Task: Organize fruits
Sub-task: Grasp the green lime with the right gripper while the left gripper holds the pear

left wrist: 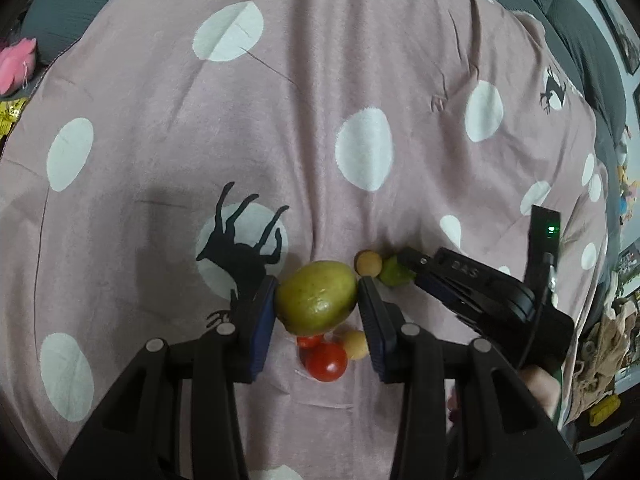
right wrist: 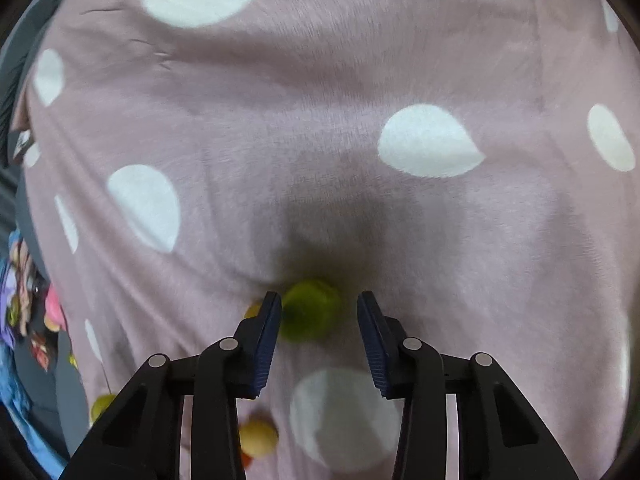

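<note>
The left gripper has its jaws closed against both flanks of a large yellow-green fruit, pear-like, smooth with a pale glare patch, its long axis running jaw to jaw and tilted slightly up to the right. It sits near the middle of the pink spotted blanket, toward the near edge.

Below it, between the jaws, lie a red tomato and a small tan fruit, close together. Beyond the right jaw a tan round fruit touches a small green fruit.

Only the left wrist view shows the right gripper's body reaching that green fruit. The right wrist view, blurred, shows the right gripper wide open, the green fruit against its left pad, clear of the other. Orientation of this round fruit cannot be told.
</note>
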`<action>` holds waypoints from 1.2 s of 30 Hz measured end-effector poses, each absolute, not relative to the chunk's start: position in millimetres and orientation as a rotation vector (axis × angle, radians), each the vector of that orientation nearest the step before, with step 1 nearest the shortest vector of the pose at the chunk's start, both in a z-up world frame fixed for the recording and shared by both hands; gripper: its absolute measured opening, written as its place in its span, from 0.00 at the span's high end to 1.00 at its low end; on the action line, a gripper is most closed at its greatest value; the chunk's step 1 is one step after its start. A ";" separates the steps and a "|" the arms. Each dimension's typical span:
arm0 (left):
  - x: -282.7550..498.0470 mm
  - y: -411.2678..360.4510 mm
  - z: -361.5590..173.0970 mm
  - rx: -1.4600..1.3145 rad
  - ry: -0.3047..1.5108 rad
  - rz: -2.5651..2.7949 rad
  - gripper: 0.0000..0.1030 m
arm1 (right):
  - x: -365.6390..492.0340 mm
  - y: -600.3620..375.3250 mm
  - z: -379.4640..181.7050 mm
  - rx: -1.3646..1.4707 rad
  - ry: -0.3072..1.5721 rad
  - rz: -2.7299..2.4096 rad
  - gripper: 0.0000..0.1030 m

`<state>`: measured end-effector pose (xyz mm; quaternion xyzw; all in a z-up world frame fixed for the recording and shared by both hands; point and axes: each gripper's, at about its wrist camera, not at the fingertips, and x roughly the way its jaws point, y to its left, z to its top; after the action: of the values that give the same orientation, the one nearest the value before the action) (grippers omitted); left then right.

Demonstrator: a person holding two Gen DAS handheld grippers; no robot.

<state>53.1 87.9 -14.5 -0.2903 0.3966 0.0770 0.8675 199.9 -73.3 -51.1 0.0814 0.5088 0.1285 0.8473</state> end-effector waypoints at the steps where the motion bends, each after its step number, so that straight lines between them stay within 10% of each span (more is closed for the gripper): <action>1: 52.7 87.7 -14.5 -0.605 0.831 0.166 0.61 | 201.7 -72.3 -54.0 0.188 1.077 0.279 0.61; 36: 41.6 5.1 3.8 -0.383 0.824 0.047 0.61 | 37.6 -139.9 4.3 0.070 0.843 0.222 0.64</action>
<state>41.6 5.1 3.8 -0.1848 0.3978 0.0227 0.8984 37.6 -139.9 4.3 0.0339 0.4080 0.1073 0.9060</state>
